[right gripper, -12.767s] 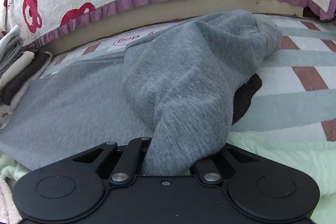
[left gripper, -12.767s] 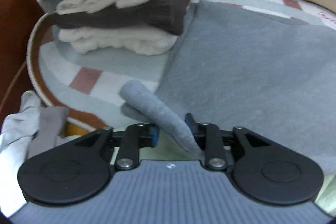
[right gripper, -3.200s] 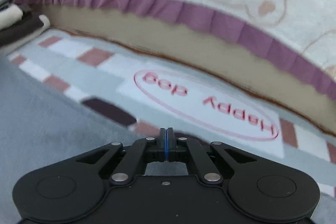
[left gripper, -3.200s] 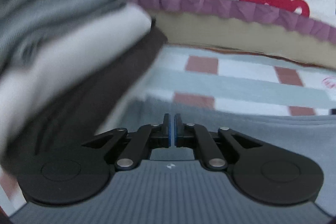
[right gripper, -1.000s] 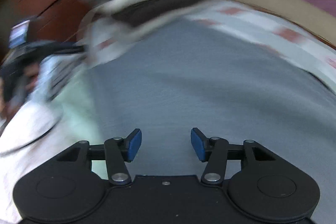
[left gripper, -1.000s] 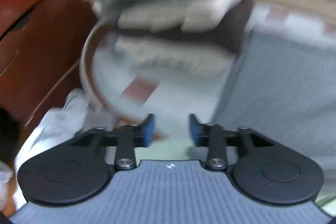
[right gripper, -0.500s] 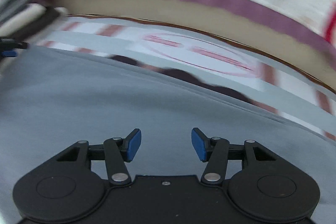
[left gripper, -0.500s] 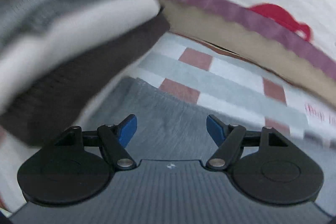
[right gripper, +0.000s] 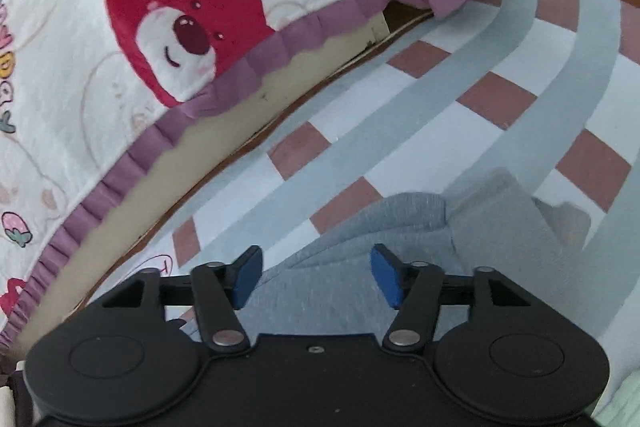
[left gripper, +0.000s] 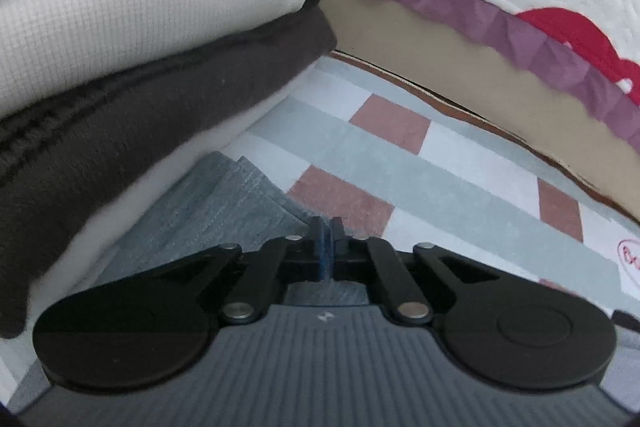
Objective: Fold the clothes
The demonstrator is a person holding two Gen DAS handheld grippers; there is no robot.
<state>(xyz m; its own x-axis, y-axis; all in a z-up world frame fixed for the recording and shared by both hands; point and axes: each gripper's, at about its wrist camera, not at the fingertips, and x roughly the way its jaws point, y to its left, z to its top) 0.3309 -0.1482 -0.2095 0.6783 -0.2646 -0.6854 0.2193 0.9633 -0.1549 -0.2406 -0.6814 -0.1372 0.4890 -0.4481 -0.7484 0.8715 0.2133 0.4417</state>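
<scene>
The left tongs [left gripper: 327,247] are clamped on a corner of the grey garment [left gripper: 240,203], beside the folded stack [left gripper: 120,67], ready for lifting. The right tongs [right gripper: 316,275], empty and opening, straddle the garment's opposite edge on the striped mat [right gripper: 500,99], likely to pinch it.

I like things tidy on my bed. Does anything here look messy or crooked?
Mostly tidy. The stack of folded clothes sits neat. The one untidy spot is the grey garment: at the right gripper, whose jaws are opening, its corner is bunched instead of flat. The left gripper is shut on its other corner.
</scene>
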